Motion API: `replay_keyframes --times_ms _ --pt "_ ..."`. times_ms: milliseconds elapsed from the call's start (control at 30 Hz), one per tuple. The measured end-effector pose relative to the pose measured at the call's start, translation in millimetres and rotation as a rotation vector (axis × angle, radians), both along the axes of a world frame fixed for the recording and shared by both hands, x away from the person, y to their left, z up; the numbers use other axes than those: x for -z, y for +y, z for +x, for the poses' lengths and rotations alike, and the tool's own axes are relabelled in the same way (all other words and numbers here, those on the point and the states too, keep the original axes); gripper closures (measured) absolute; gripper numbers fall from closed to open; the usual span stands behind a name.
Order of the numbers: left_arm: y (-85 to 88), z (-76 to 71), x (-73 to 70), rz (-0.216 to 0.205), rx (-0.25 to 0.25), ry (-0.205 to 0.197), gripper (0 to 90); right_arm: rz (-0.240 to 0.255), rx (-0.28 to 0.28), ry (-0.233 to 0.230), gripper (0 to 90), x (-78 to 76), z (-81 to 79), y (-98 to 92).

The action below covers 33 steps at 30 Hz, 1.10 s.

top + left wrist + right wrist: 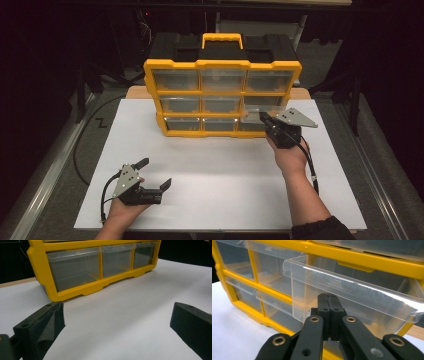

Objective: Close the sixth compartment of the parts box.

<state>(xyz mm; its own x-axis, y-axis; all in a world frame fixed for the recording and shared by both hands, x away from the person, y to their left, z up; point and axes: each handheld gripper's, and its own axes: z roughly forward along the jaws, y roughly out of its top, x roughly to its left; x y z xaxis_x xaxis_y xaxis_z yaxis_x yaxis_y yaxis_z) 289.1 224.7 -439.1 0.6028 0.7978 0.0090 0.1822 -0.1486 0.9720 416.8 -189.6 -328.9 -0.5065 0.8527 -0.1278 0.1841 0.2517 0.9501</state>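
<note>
A yellow organizer (222, 64) with clear drawers and a black back stands upright at the far middle of the white board; its yellow frame (75, 293) also faces my left gripper view. One clear drawer (257, 114) (362, 287) on its right side is pulled partway out of the frame (367, 261). My right gripper (263, 118) (328, 298) is shut, its tips against that drawer's front wall just under the lip, with nothing visible between them. My left gripper (156, 173) (119, 315) rests open near the front left, apart from the organizer, holding nothing.
The white board (215, 165) lies on a wooden table top (135, 91). A black cable (82, 145) loops off the board's left edge. A metal rail (45, 170) runs along the left, dark floor beyond it.
</note>
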Motion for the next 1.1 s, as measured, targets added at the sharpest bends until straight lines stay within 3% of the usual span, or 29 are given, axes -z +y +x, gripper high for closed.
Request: replay_keyframes --times_ms 733,1100 --pt "2.7 0.0 0.3 -0.008 -0.003 0.003 0.3 -0.003 0.068 0.026 90.0 0.9 33.2 5.4" --pt "4.2 0.9 1.2 -0.003 -0.006 0.005 0.3 -0.001 0.048 0.052 90.0 -0.4 33.9 5.9"
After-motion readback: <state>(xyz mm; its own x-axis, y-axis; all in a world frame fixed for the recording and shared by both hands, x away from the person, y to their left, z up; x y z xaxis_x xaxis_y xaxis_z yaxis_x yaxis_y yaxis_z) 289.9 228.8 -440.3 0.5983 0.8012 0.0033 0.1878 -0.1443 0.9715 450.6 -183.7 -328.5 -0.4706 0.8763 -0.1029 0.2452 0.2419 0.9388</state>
